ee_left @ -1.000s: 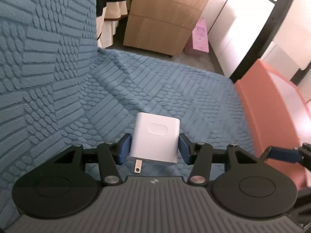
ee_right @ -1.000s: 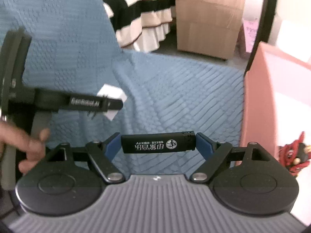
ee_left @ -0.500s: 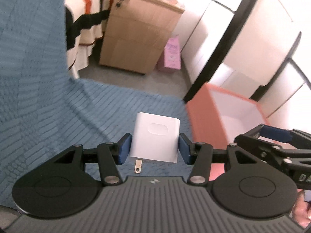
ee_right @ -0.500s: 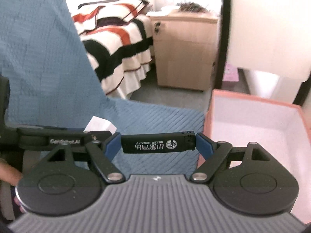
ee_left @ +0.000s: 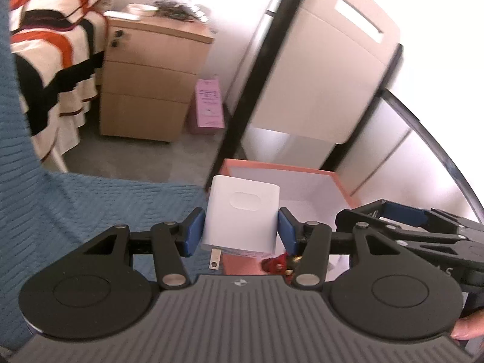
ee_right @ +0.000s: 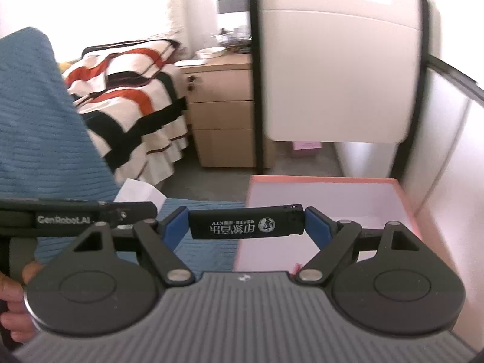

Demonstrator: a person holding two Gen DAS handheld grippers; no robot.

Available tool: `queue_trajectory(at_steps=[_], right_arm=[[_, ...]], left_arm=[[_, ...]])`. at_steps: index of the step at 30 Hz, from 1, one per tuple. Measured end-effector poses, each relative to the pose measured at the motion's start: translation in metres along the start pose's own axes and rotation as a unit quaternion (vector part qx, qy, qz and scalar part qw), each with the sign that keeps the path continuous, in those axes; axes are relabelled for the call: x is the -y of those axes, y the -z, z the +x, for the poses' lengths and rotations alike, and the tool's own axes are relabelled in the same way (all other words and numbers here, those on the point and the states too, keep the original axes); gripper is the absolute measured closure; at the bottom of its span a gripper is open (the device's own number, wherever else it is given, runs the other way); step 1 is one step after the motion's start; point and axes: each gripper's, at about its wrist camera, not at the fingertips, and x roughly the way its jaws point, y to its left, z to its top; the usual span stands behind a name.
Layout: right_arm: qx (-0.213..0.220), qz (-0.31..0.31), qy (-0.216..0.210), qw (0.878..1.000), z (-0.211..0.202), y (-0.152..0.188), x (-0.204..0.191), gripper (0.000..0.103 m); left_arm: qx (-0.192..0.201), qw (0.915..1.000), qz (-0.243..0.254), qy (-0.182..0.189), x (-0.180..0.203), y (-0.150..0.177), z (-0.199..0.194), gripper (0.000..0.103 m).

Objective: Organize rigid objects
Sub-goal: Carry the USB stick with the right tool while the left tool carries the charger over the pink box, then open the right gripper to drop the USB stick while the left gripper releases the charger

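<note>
My left gripper (ee_left: 241, 231) is shut on a white plug charger (ee_left: 242, 216), its metal prong hanging down, held over the near left corner of an orange box with a white inside (ee_left: 320, 193). My right gripper (ee_right: 246, 222) is shut on a black lighter (ee_right: 246, 222) with white print, held crosswise over the left edge of the same box (ee_right: 326, 199). A small red toy (ee_left: 276, 264) lies in the box below the charger. The right gripper also shows at the right of the left wrist view (ee_left: 402, 220). The left gripper shows at the left of the right wrist view (ee_right: 78, 216).
A blue textured cloth (ee_left: 99, 199) covers the surface left of the box. Beyond stand a wooden drawer cabinet (ee_left: 148, 84), a striped bed (ee_right: 127, 90), a pink carton (ee_left: 208, 107) and white wardrobe doors (ee_right: 338, 75).
Both grippers have swung right and tilted up, from over the blue cloth to over the orange box, each still holding its object. The red toy in the box has come into the left view.
</note>
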Motion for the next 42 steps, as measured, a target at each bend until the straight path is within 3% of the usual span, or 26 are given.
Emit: queue_trajectory(at_steps=[15, 29, 42], right_arm=[[-0.045, 0.053, 0.054, 0.996, 0.012, 0.051, 0.09, 0.018], [-0.114, 0.085, 0.052, 0.988, 0.051, 0.097, 0.134, 0.018], [-0.147, 0.107, 0.05, 0.982, 0.062, 0.118, 0.15, 0.019]], left_arm=[[-0.067, 0.9969, 0.034, 0.023, 0.081, 0.036, 0.084, 0.045], [-0.126, 0.9916, 0.023, 0.019, 0.103, 0.071, 0.144, 0.044], [-0.138, 0.99, 0.029, 0.01, 0.107, 0.084, 0.158, 0.044]])
